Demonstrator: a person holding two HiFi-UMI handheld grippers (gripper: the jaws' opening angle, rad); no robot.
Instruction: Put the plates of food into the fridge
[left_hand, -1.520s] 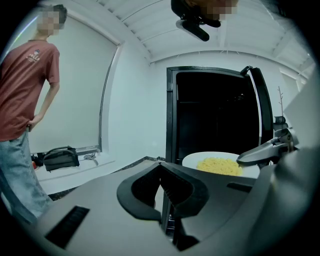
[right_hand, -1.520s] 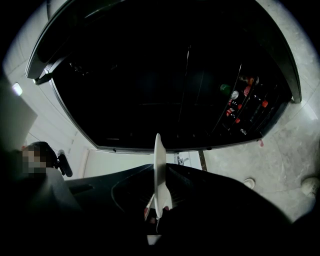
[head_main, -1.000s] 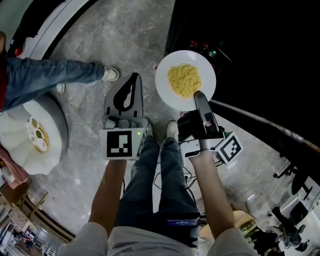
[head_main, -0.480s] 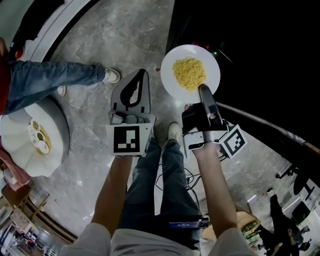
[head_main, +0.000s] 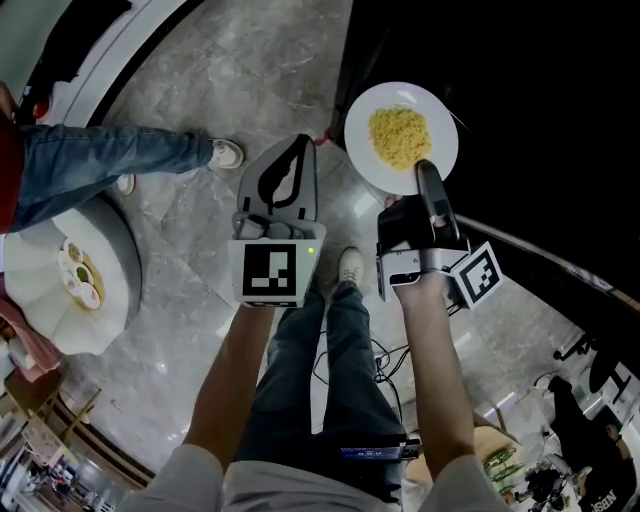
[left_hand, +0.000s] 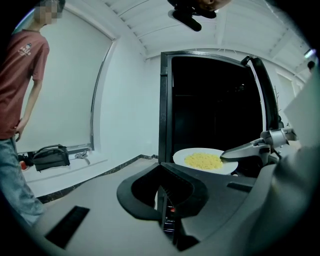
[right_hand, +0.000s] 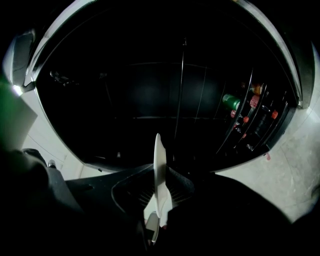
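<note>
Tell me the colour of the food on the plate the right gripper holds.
Yellow food on a white plate; the head view shows it best.

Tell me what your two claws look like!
The left claw is grey, the right claw black with a silver body. Each carries a white cube with black square markers; a green light glows on the left one. The sleeves are short and pale.

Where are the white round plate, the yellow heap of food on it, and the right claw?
white round plate (head_main: 360, 150): head view, bare left rim.
yellow heap of food (head_main: 400, 138): head view, middle of the heap.
right claw (head_main: 427, 170): head view, tips clamped on the plate's edge.
</note>
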